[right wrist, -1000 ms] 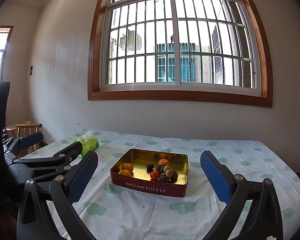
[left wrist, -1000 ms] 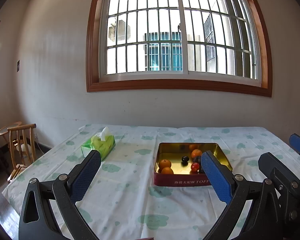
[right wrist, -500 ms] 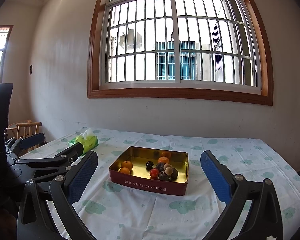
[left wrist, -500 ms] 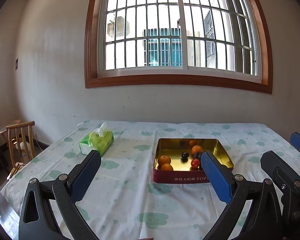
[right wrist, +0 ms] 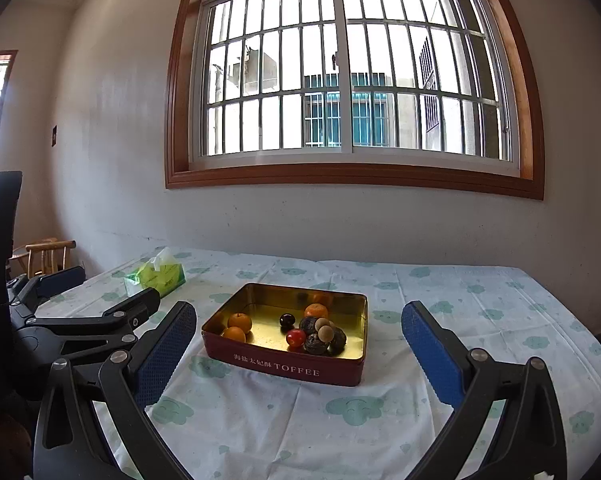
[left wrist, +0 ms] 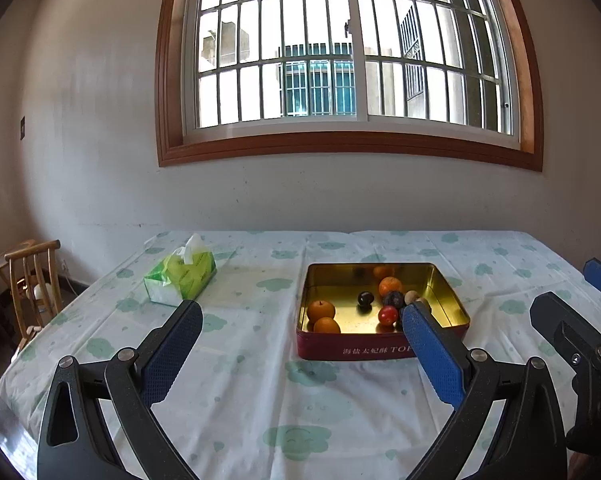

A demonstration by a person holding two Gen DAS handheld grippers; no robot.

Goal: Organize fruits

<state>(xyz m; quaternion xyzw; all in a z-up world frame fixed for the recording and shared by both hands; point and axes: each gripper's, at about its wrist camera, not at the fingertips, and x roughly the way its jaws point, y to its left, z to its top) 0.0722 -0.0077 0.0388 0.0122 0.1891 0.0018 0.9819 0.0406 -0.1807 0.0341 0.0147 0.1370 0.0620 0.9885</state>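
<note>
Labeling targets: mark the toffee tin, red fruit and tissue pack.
toffee tin (right wrist: 283, 367): right wrist view, front wall by the lettering.
red fruit (right wrist: 295, 337): right wrist view, middle of its skin.
tissue pack (left wrist: 182, 278): left wrist view, green top face.

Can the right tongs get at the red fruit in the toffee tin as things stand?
Probably yes: the right tongs stand open facing the tin, which has no lid, and the red fruit lies near the front wall, though dark fruits crowd beside it.
</note>
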